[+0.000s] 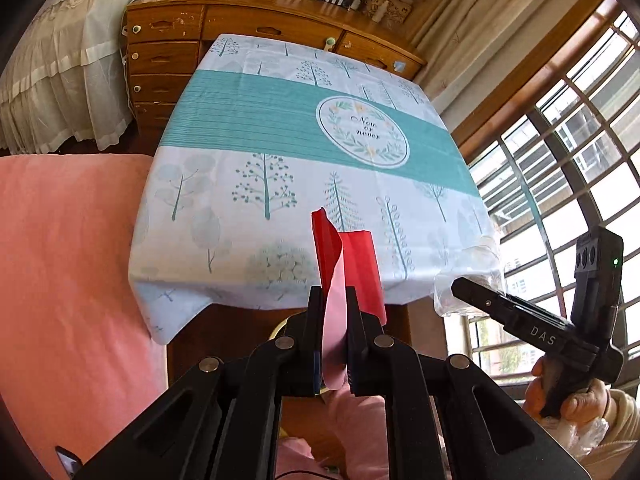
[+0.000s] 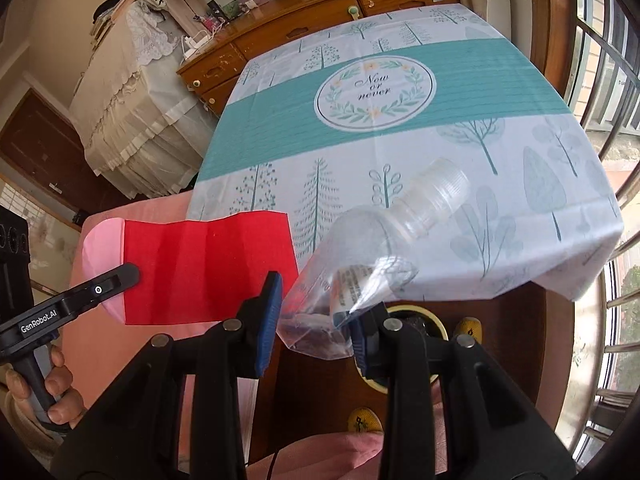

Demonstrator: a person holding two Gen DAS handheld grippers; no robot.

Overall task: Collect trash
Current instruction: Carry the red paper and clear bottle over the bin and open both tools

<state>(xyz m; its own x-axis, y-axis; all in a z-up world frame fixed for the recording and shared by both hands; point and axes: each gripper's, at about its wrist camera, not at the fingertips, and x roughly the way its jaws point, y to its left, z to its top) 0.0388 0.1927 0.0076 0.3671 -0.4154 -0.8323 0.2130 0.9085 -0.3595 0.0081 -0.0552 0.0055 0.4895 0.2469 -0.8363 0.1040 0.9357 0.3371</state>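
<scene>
While both tongs hang off the counter's (image 1: 224, 280) near edge, the left tongs (image 1: 334, 300) clamp a red paper sheet (image 1: 360, 268), and the right tongs (image 2: 316, 312) grip a crushed clear plastic bottle (image 2: 384, 248).

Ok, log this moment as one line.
left gripper: shut on red paper | right gripper: shut on clear pouch | both off table

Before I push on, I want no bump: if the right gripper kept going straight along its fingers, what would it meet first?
Probably the near edge of the tablecloth on the table, touched first by the clear pouch the right gripper holds; depth is uncertain.
</scene>
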